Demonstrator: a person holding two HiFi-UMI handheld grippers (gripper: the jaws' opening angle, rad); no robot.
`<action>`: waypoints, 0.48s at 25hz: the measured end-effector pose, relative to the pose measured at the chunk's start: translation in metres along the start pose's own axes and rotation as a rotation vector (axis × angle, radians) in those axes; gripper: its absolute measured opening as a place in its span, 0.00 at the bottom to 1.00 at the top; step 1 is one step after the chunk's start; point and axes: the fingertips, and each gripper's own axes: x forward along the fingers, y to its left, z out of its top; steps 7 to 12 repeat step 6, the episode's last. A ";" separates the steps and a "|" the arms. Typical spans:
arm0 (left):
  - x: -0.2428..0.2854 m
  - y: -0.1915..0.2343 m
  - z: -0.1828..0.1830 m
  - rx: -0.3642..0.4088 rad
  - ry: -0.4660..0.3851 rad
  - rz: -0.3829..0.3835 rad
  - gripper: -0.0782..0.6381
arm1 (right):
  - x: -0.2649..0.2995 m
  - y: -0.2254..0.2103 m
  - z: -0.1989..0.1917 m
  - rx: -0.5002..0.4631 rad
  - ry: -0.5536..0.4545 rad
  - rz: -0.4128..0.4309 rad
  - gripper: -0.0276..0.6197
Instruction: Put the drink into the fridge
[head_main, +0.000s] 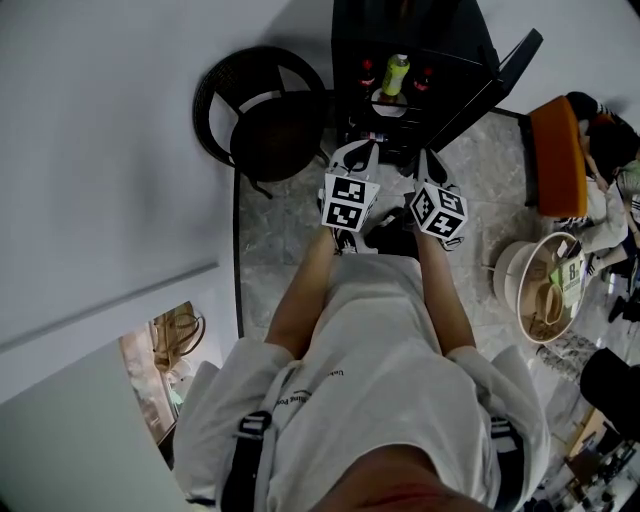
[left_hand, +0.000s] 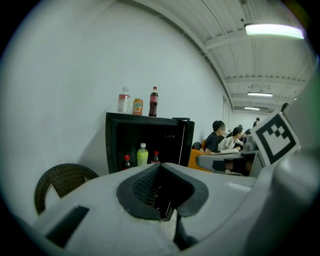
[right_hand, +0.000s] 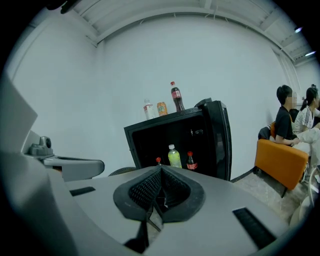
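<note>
A small black fridge (head_main: 440, 60) stands open on the floor ahead of me, its door (right_hand: 220, 140) swung to the right. Inside stand a green-yellow bottle (left_hand: 142, 155) and two red-capped cola bottles (left_hand: 127, 162) (right_hand: 190, 161). On its top sit a clear bottle (left_hand: 123, 100), an orange can (left_hand: 137, 106) and a cola bottle (right_hand: 176, 97). My left gripper (head_main: 360, 152) and right gripper (head_main: 426, 160) are held side by side at waist height, pointing at the fridge from a distance. Both are shut with nothing between the jaws.
A dark wicker chair (head_main: 262, 110) stands left of the fridge against the white wall. To the right are an orange seat (head_main: 556, 155) with seated people and a white basket (head_main: 545, 290) on the marble floor.
</note>
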 end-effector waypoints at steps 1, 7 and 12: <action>0.002 0.000 -0.002 0.007 0.017 0.003 0.12 | 0.000 0.001 0.001 -0.005 -0.002 0.002 0.05; 0.005 0.010 -0.012 -0.016 0.033 0.020 0.12 | -0.001 0.006 0.000 -0.014 -0.001 0.008 0.05; 0.005 0.010 -0.012 -0.016 0.033 0.020 0.12 | -0.001 0.006 0.000 -0.014 -0.001 0.008 0.05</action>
